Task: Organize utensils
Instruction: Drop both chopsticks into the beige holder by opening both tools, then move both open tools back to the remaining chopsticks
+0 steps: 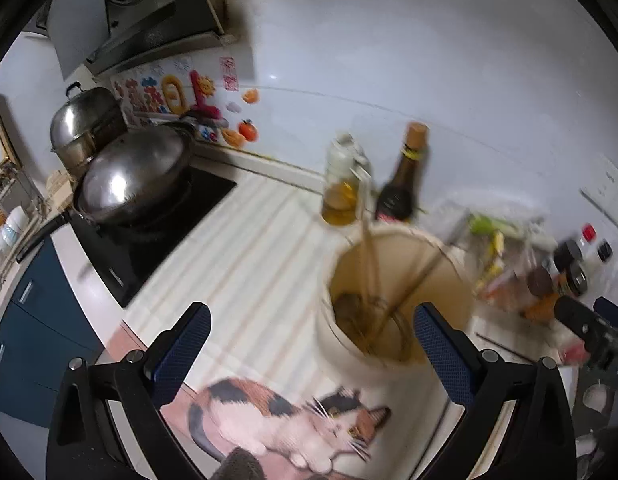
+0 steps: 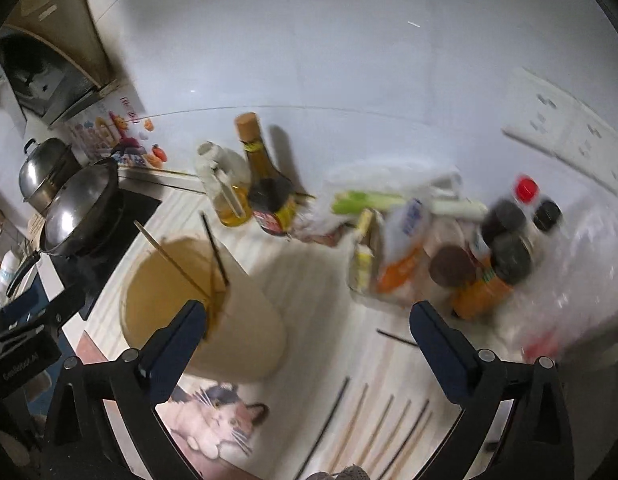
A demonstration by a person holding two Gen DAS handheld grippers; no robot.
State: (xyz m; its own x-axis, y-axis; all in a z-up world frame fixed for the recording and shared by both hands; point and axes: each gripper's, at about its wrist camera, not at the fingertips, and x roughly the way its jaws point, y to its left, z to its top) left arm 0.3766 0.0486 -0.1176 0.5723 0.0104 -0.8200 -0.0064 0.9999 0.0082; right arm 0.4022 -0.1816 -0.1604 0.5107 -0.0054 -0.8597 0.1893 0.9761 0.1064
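Observation:
A cream utensil holder (image 1: 349,364) stands on the counter with a few chopsticks (image 1: 369,264) leaning inside it. My left gripper (image 1: 313,320) hangs open just in front of it with nothing between its fingers; the right finger overlaps the holder's rim. In the right wrist view the holder (image 2: 245,320) sits at lower left with light and dark chopsticks (image 2: 181,268) sticking out. My right gripper (image 2: 309,312) is open and empty above the counter. Several loose chopsticks (image 2: 369,428) lie side by side below it, and one dark chopstick (image 2: 397,338) lies apart near the right finger.
An oil bottle (image 1: 343,184) and a dark sauce bottle (image 1: 401,184) stand behind the holder. A wok (image 1: 133,176) on the black hob (image 1: 197,200) and a steel pot (image 1: 85,120) are at left. Spice jars (image 2: 505,248) and food packets (image 2: 401,248) crowd the right. A cat-print mat (image 1: 293,412) lies in front.

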